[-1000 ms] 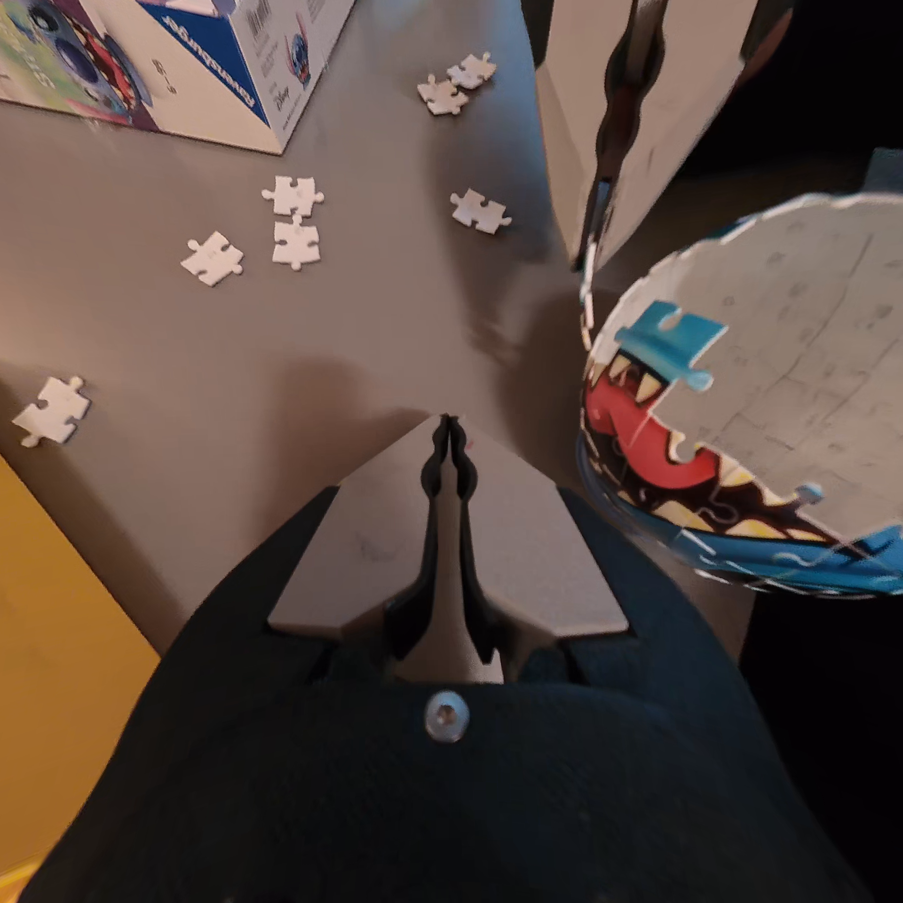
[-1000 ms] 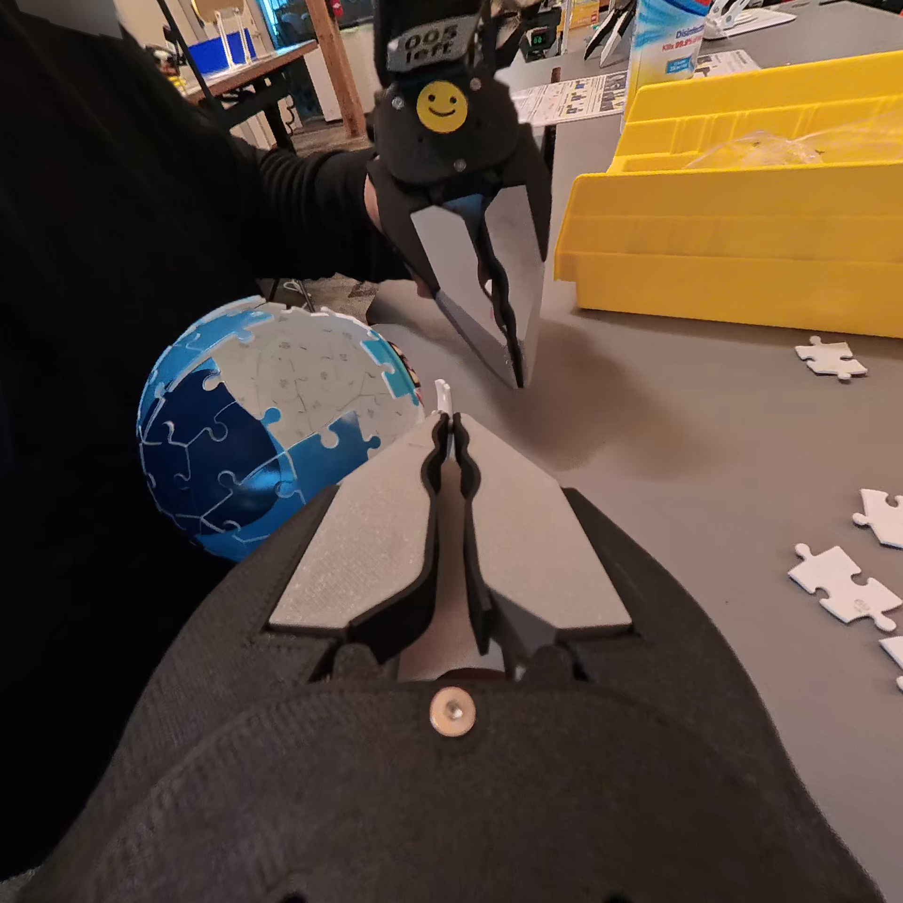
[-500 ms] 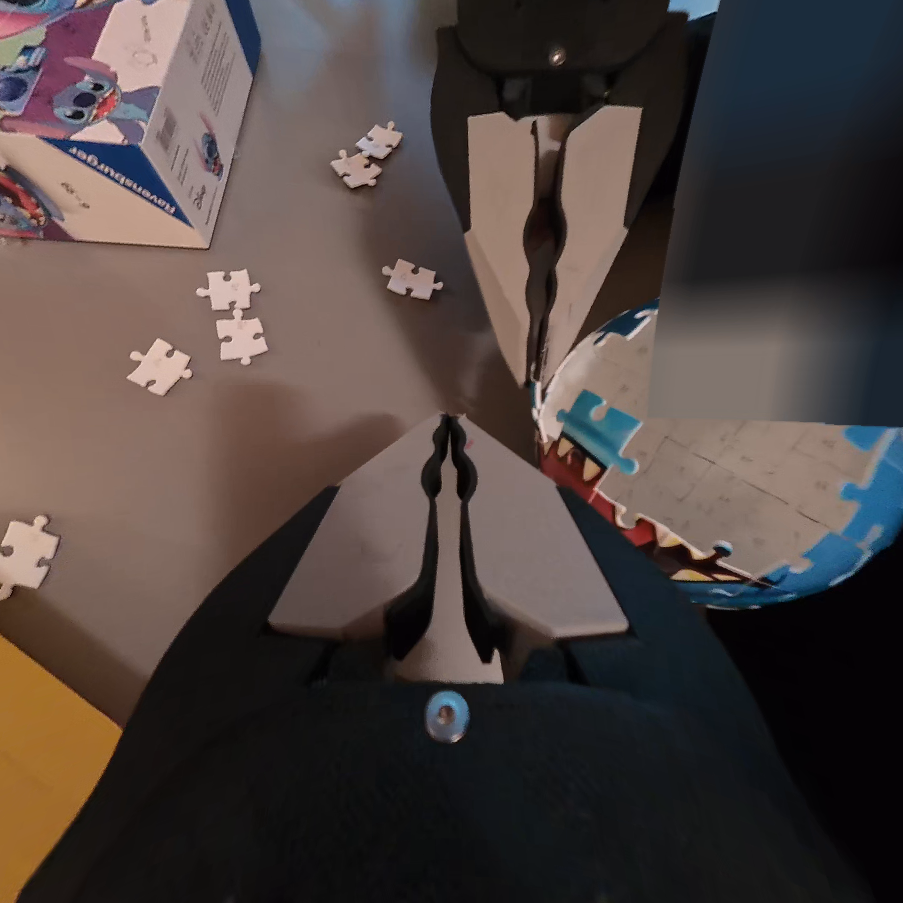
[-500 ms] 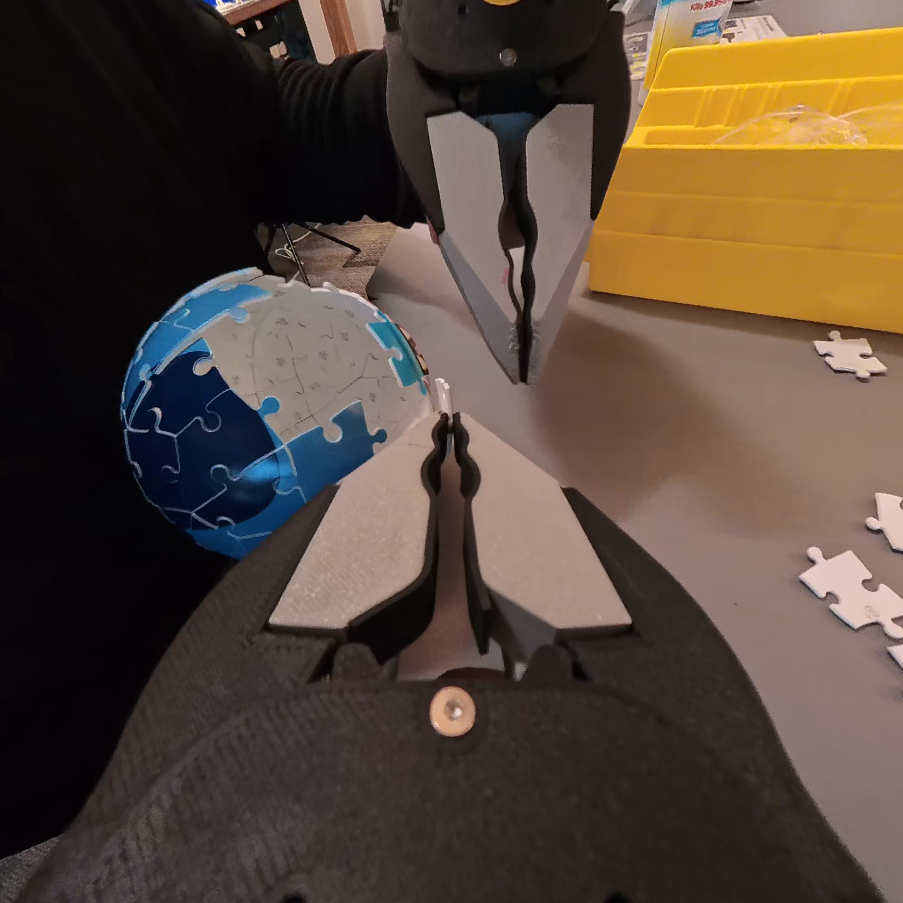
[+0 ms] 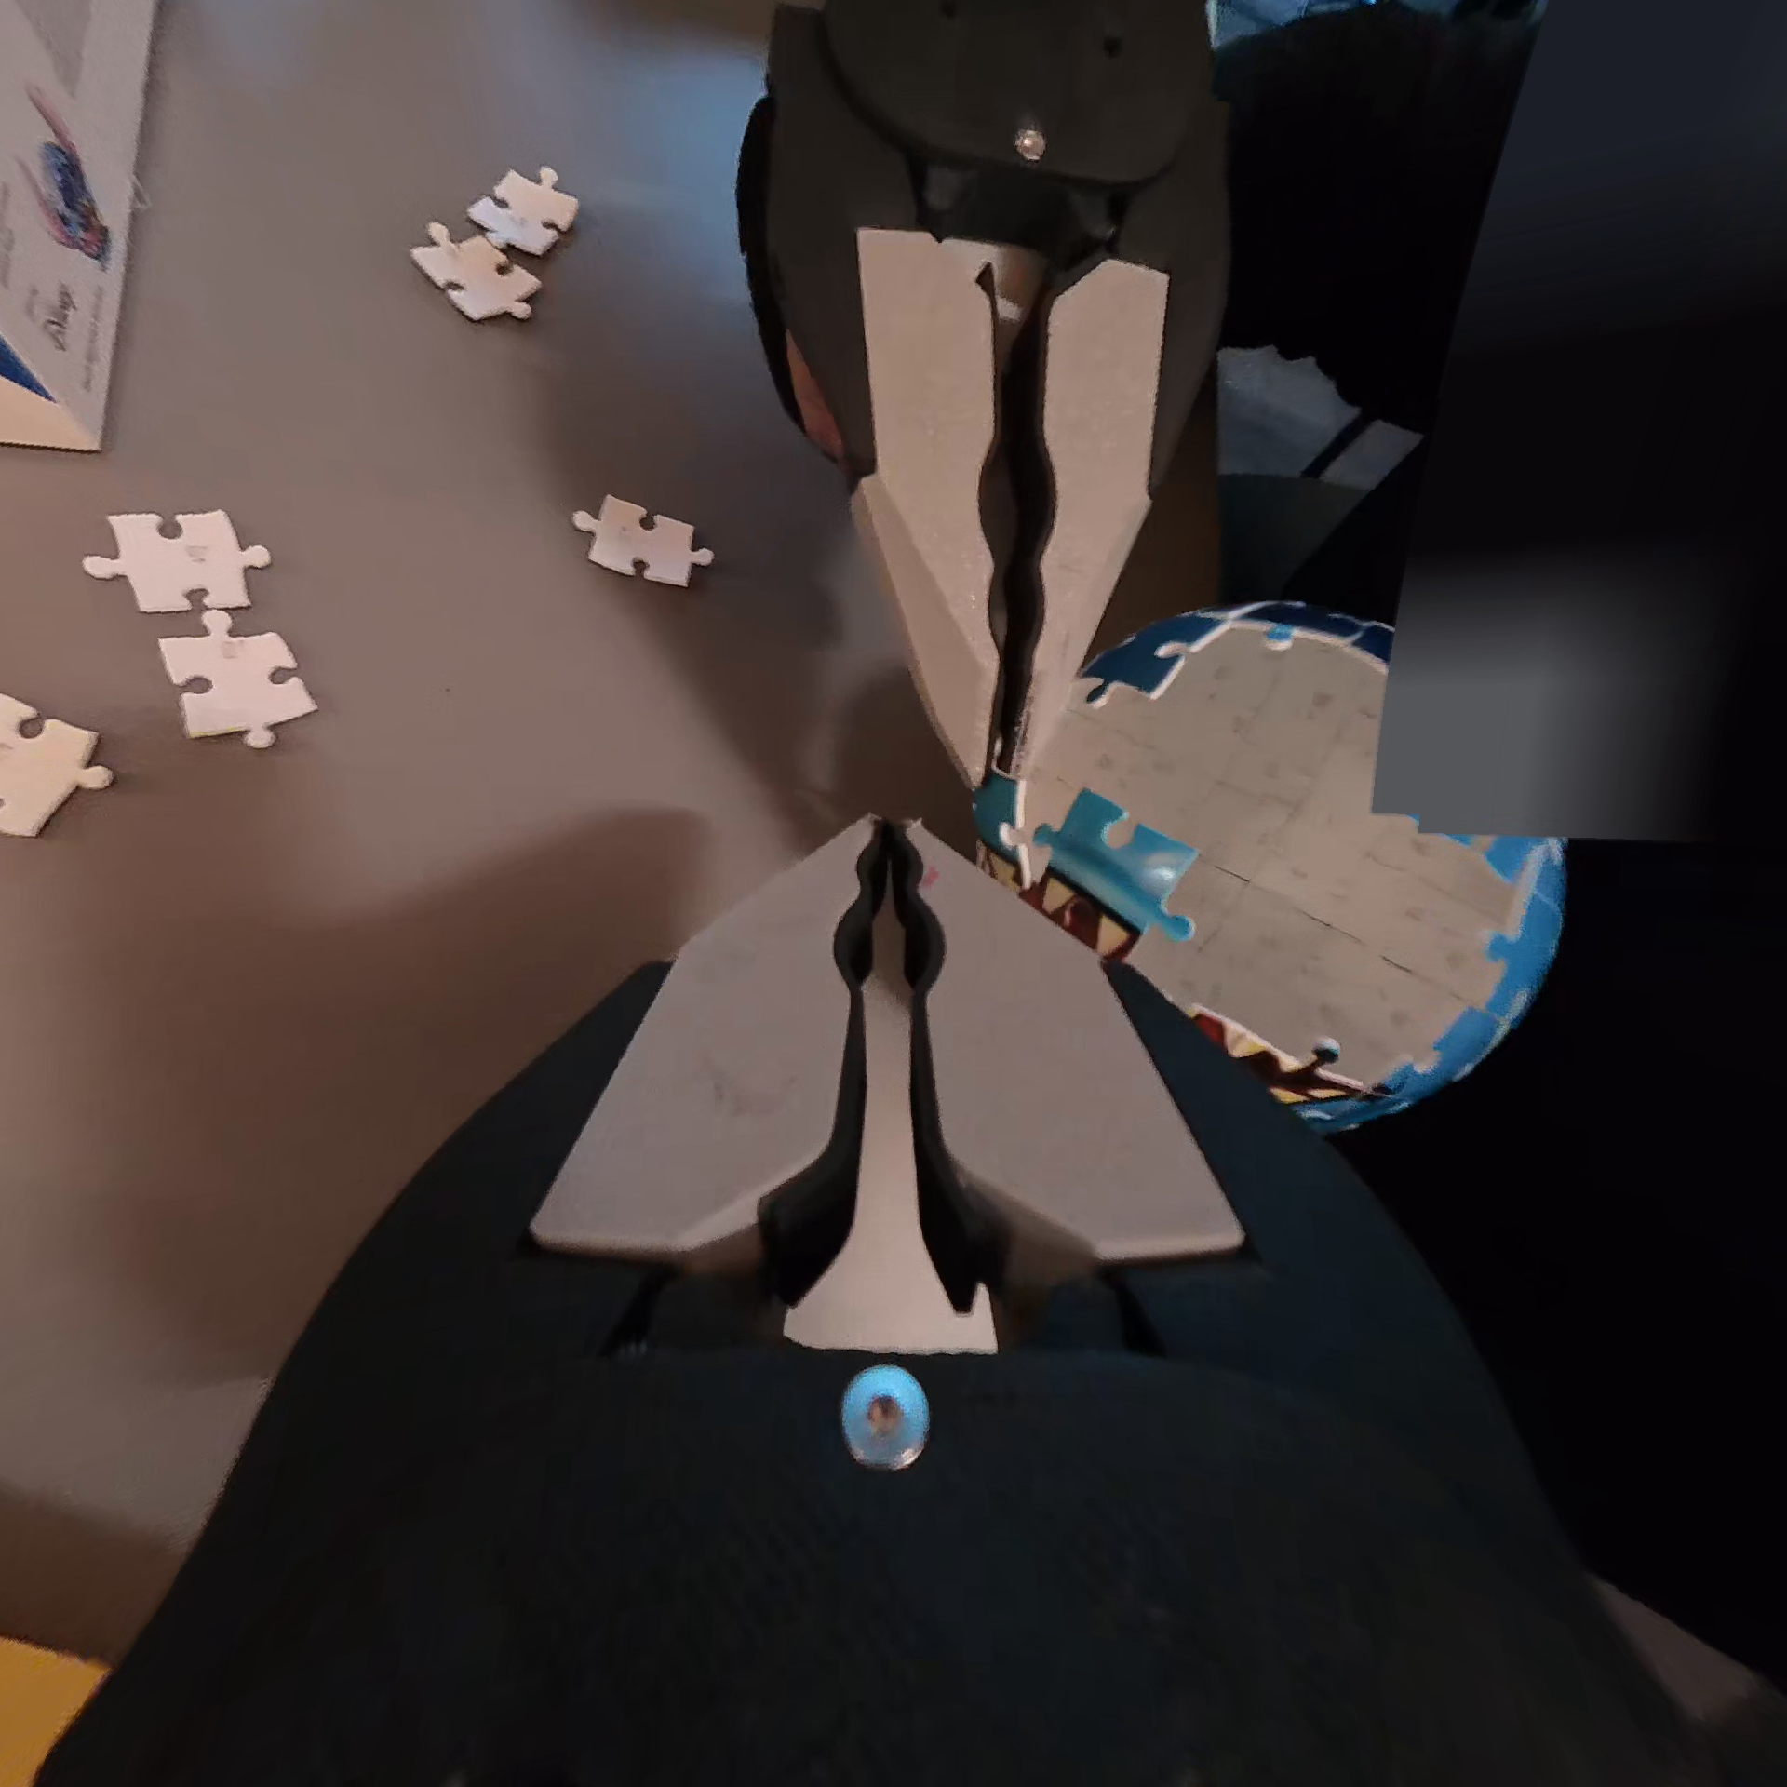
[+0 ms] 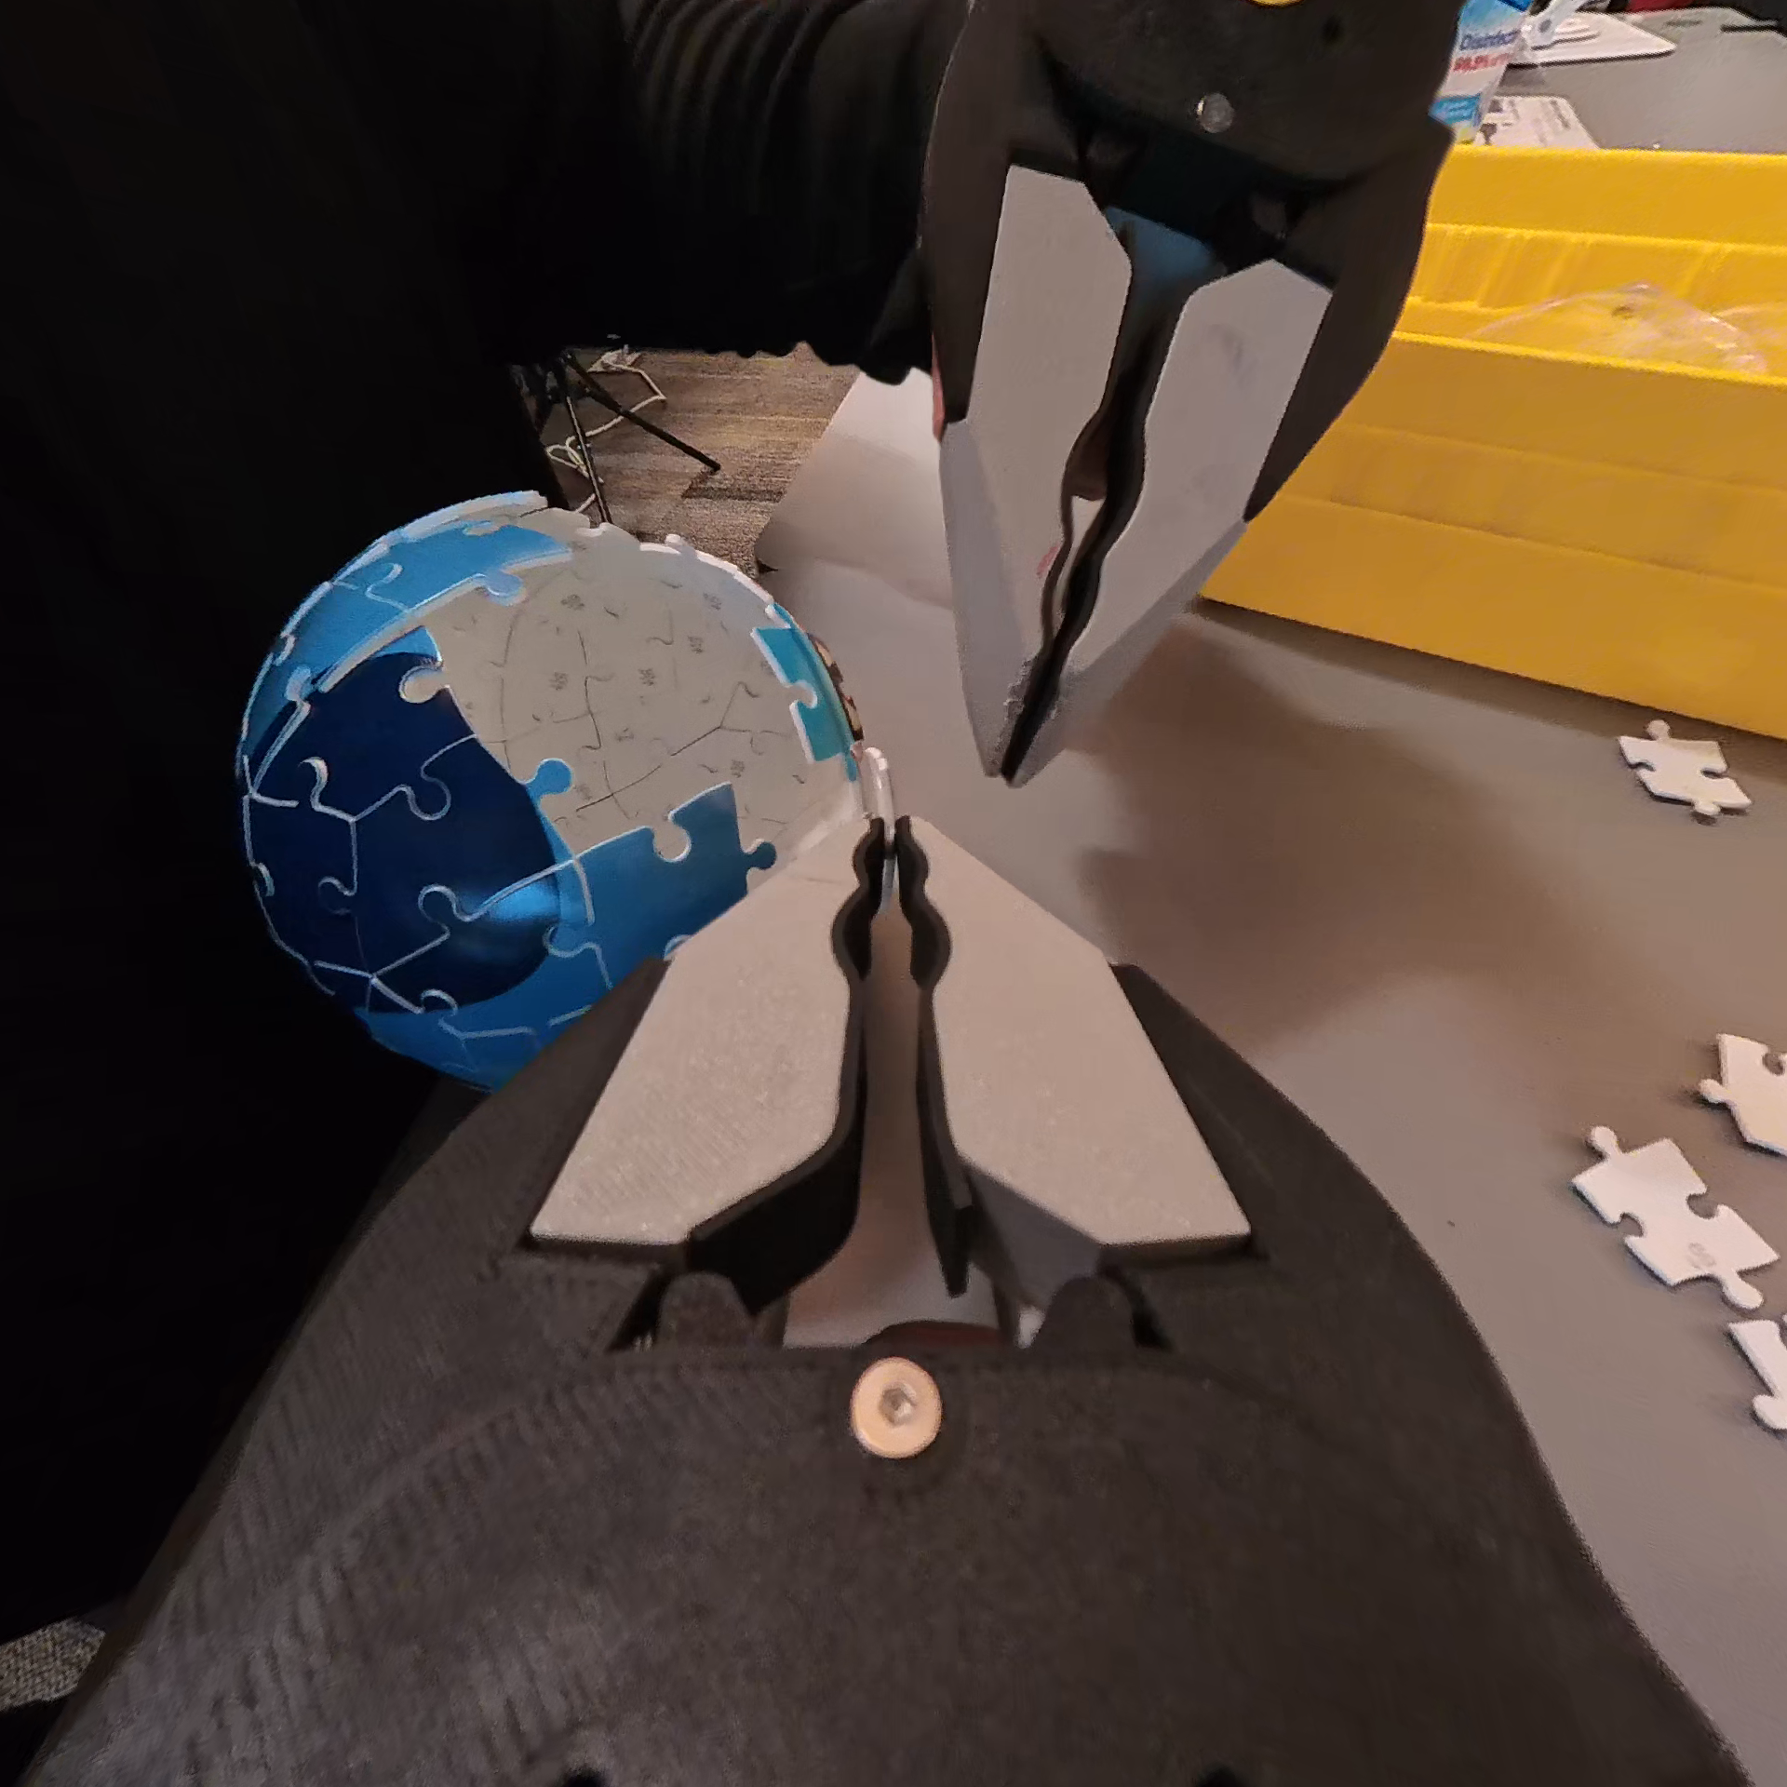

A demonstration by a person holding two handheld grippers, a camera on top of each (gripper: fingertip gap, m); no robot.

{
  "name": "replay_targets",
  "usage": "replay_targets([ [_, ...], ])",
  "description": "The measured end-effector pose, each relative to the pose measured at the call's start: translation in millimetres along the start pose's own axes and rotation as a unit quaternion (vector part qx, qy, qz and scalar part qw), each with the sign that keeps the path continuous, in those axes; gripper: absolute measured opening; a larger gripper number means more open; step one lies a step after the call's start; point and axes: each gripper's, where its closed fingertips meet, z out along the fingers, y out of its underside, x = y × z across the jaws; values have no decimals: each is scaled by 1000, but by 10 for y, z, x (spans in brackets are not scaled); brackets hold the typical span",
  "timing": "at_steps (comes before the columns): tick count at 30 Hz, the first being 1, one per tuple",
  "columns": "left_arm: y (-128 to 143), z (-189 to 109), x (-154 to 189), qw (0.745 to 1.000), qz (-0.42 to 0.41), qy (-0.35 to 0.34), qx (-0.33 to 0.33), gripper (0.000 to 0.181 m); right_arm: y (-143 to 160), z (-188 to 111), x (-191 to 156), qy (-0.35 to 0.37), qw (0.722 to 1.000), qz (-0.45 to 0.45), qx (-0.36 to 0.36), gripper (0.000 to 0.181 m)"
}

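A partly built hollow puzzle ball, blue outside and grey-white inside, hangs off the table's near edge. My right gripper is shut on the ball's white rim piece. In the left wrist view the ball shows its open inside, a light-blue piece at the rim, and the right gripper pinching that rim from above. My left gripper is shut and holds nothing I can see. It hovers tip to tip with the right gripper, just beside the ball's rim, and shows in the right wrist view.
Loose white puzzle pieces lie face down on the grey table, some in the left wrist view and some in the right wrist view. A yellow bin stands behind the left gripper. A printed puzzle box sits far left. A dark sleeve is above. My two grippers' fingertips are within a few centimetres of each other.
My left gripper has swung round and come close, so its tip now faces the right gripper's tip. The right gripper has kept its hold on the ball's rim.
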Motion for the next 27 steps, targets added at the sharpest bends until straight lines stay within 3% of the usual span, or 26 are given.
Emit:
replay_targets([
  [11,53,90,224,998,10,61,-30,0,-2,3,-76,-3,999,-35,-7,1],
  [27,91,101,321,995,13,90,-44,0,-11,2,-115,-9,998,-60,-6,1],
])
